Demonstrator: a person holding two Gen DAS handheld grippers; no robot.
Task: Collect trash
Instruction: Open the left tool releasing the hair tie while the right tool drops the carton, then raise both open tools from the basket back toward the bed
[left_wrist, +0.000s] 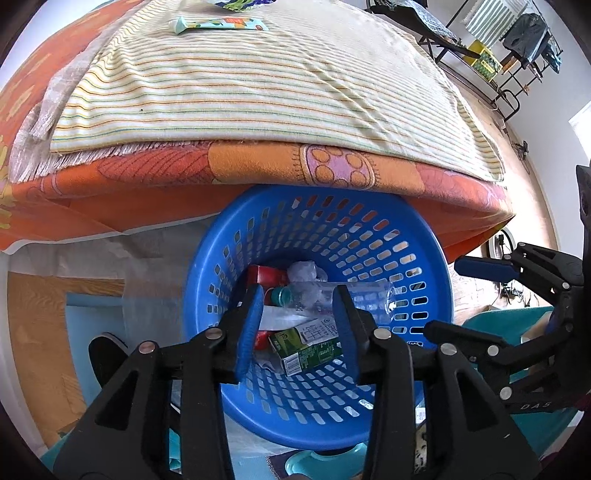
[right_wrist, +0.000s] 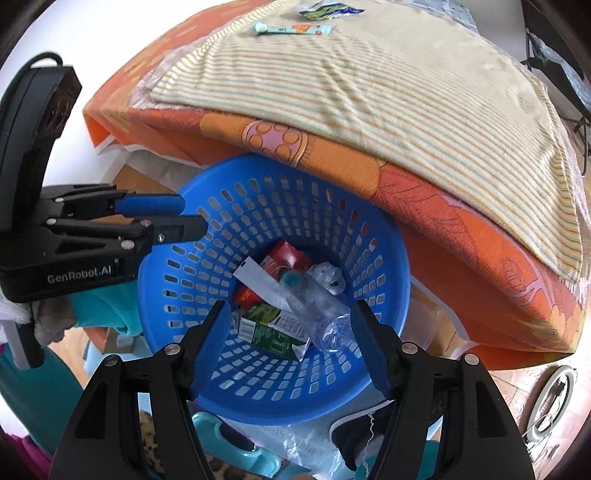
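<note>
Both grippers – left (left_wrist: 295, 325), right (right_wrist: 288, 343) – hang open and empty over the basket (right_wrist: 184, 206), remaining wrappers (right_wrist: 291, 27) lie far across the bed, long axis left-right.

Our left wrist view looks steeply down, close above the blue basket (left_wrist: 317, 236). Our right wrist view does likewise from the right; we share basket (right_wrist: 273, 192) and bed edge (left_wrist: 258, 173).

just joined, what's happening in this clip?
A person is collecting trash with two handheld claws. Both the left claw and the right claw hover open and empty over the blue basket, which sits beside the table. It already holds a clear plastic bottle, a green carton, a red package and a paper strip. Two wrappers lie on the striped cloth on the table, not yet picked up.
</note>
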